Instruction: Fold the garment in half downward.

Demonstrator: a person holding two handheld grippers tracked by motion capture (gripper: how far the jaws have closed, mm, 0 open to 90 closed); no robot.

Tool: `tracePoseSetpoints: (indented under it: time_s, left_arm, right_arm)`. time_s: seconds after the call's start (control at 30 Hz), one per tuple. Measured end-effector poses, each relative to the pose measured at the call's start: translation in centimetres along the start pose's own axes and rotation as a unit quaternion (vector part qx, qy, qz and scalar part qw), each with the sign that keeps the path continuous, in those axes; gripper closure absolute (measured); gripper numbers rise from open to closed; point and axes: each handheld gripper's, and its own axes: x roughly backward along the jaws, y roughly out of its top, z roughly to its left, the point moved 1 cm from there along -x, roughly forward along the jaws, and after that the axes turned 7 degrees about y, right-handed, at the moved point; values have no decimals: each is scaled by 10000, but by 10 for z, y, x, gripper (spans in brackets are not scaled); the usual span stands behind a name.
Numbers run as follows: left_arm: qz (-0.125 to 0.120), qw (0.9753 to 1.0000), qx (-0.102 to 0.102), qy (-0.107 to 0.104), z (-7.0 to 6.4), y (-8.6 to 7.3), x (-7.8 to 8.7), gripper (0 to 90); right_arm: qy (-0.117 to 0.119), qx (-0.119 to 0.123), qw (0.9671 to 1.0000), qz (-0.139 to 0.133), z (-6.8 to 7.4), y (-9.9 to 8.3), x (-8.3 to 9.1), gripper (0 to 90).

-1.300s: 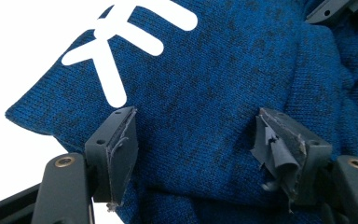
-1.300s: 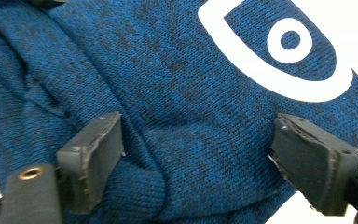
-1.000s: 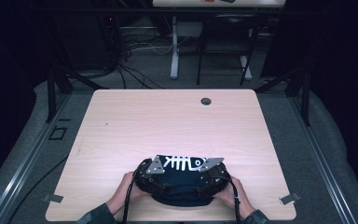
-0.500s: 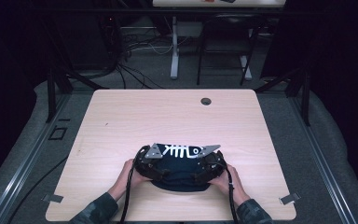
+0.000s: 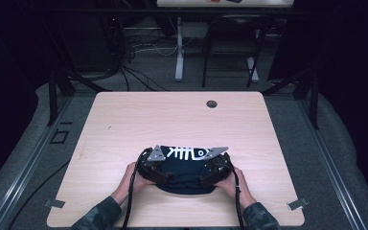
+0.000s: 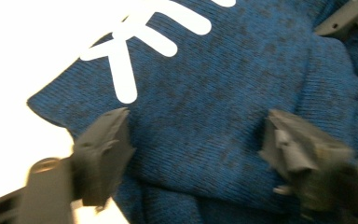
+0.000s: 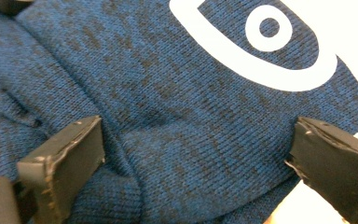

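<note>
- The table (image 5: 124, 124) is the big thing here: pale wood top, rounded corners, mostly bare. I'll place everything else off it.
- Sitting on the table, near the edge closest to the person and about centred side to side, is a dark blue knit sweater (image 5: 186, 171), bunched into a rough mound rather than laid flat.
- The sweater has a white fish-skeleton print (image 5: 187, 153) on the side facing the far end of the table. From the left gripper view you get the rib bars (image 6: 126, 70), from the right gripper view the head outline with its round eye (image 7: 269, 28).
- The person's forearms come in over the near edge of the table, sleeves in a dark mottled pattern (image 5: 100, 215).
- Left hand (image 5: 129, 176) is at the left side of the sweater, right hand (image 5: 234, 183) at the right side, each wrapped around its tool.
- Left gripper (image 6: 196, 140): jaws spread wide, hovering right over the knit, nothing pinched between them. One jaw is by the sweater's edge where the bare tabletop starts.
- Right gripper (image 7: 196, 158): same deal, jaws wide apart with a raised fold of the knit lying between them, but not squeezed. Can't tell if the tips actually touch the fabric.
- A black cable (image 5: 130, 201) trails off each tool back over the near edge.
- Tiny detail: a small round dark hole (image 5: 212, 104) near the far edge of the table, well apart from the sweater.
</note>
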Motion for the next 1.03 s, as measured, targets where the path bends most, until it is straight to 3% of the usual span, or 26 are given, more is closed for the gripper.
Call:
tracePoseSetpoints:
  time_s: [0.13,0.23,0.33,0.53,0.73,0.83,1.03]
  left_arm:
    - [-80,9998,172,50,5,-1,4,6]
    - [-189,9996,210,83,6,-1,11,0]
    - [-262,9993,274,75,9,-1,19,0]
    - [-311,9984,455,142,16,-10,31,0]
    - [-123,9977,628,239,24,-28,36,0]
    - [-57,9968,748,281,27,-39,38,0]
    - [151,9951,888,416,35,-57,38,0]
  right_arm:
    - [35,-66,9999,-73,-2,-1,0,0]
    - [55,-145,9996,-234,-5,-2,3,0]
    - [162,-242,9979,-584,-9,-4,12,0]
    - [163,-419,9957,-809,-13,-14,34,0]
    - [-101,-467,9962,-722,-19,-28,53,0]
    - [-106,-588,9963,-620,-24,-36,56,0]
    - [-218,-612,9974,-316,-28,-51,58,0]
